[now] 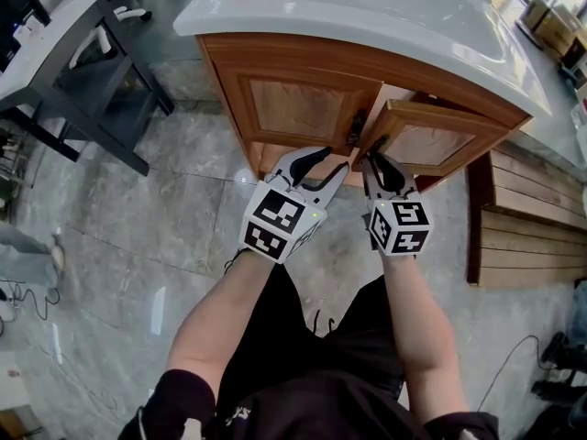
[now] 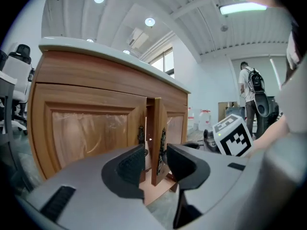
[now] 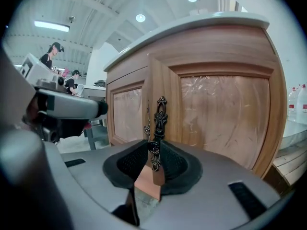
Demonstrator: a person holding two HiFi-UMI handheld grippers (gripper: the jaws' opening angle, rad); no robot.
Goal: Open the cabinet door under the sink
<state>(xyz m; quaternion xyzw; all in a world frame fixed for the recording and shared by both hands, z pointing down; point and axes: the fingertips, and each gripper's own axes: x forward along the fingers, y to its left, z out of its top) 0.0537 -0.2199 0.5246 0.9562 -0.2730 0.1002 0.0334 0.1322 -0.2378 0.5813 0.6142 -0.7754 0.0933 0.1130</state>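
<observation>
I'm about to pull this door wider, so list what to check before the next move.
1. Right gripper fingers closed on the handle: ok.
2. Right door ajar: ok, partly open.
3. Left gripper free: ok, open, holding nothing.
4. Left door shut: ok.
5. Door's swing clears the wooden planks: cannot tell.
</observation>
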